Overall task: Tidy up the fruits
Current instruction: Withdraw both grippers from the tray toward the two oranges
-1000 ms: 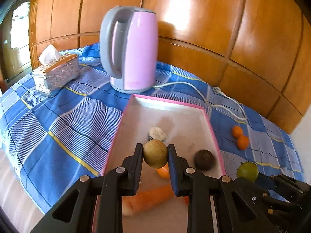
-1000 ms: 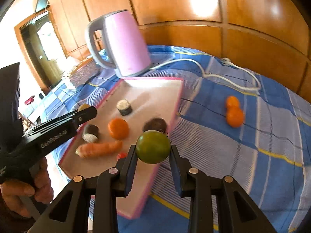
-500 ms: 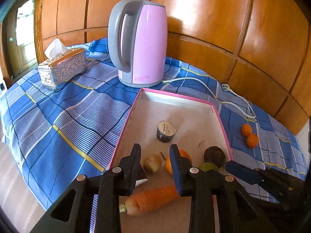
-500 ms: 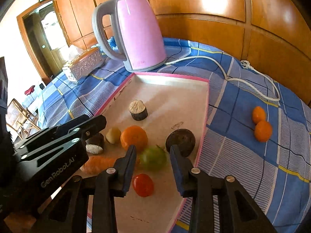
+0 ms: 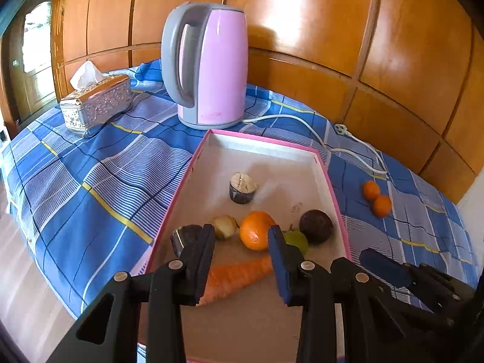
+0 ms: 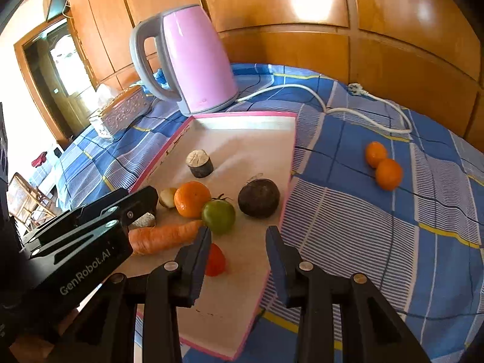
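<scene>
A pink-rimmed tray (image 5: 263, 143) lies on the blue checked cloth. In it are a small tan fruit (image 5: 225, 227), an orange (image 5: 255, 233), a green tomato (image 6: 218, 216), a dark round fruit (image 6: 258, 198), a carrot (image 5: 239, 275), a red tomato (image 6: 216, 260) and two dark cut pieces (image 5: 242, 187). My left gripper (image 5: 240, 233) hovers over the tray's near end, jaws opening, nothing gripped between them. Beside it, my right gripper (image 6: 238, 232) stands open just short of the green tomato and holds nothing. Two small oranges (image 6: 382, 166) sit on the cloth to the right of the tray.
A pink kettle (image 5: 208, 66) stands behind the tray, and its white cord (image 5: 332, 145) runs right along the wood-panelled wall. A silver tissue box (image 5: 96, 106) sits at the far left. The table edge drops off at the near left.
The left gripper let go of the tan fruit and the right let go of the green tomato. Both fruits now lie in the tray, and both grippers' jaws stand apart.
</scene>
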Tool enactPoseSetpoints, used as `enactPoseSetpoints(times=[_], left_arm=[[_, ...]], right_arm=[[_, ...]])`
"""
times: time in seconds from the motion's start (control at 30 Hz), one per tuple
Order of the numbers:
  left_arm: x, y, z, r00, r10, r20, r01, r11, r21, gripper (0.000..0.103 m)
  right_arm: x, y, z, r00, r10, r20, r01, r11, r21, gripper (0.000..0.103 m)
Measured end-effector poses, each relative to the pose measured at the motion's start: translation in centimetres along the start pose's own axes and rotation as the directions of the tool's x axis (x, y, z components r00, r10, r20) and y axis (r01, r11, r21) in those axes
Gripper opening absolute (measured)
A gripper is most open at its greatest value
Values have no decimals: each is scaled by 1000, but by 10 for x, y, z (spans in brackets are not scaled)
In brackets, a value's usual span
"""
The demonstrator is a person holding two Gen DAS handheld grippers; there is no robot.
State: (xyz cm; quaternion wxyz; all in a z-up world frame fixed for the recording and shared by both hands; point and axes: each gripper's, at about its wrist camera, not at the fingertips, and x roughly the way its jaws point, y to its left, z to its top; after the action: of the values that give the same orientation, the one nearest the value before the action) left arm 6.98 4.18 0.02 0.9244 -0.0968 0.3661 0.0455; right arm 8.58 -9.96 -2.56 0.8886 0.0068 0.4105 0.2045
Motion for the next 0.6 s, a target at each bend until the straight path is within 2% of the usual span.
enactPoseSetpoints(times=[0.23, 0.6], left_arm=[[-9, -12, -8, 1000, -15, -7, 15, 1000, 24, 37], [-15, -40, -22, 998, -47, -33, 50, 995, 83, 37]], right_arm=[[-16, -6, -7, 999, -32, 31, 31, 999, 17, 38], [-33, -33, -22, 996, -76, 49, 70, 992, 103, 38]])
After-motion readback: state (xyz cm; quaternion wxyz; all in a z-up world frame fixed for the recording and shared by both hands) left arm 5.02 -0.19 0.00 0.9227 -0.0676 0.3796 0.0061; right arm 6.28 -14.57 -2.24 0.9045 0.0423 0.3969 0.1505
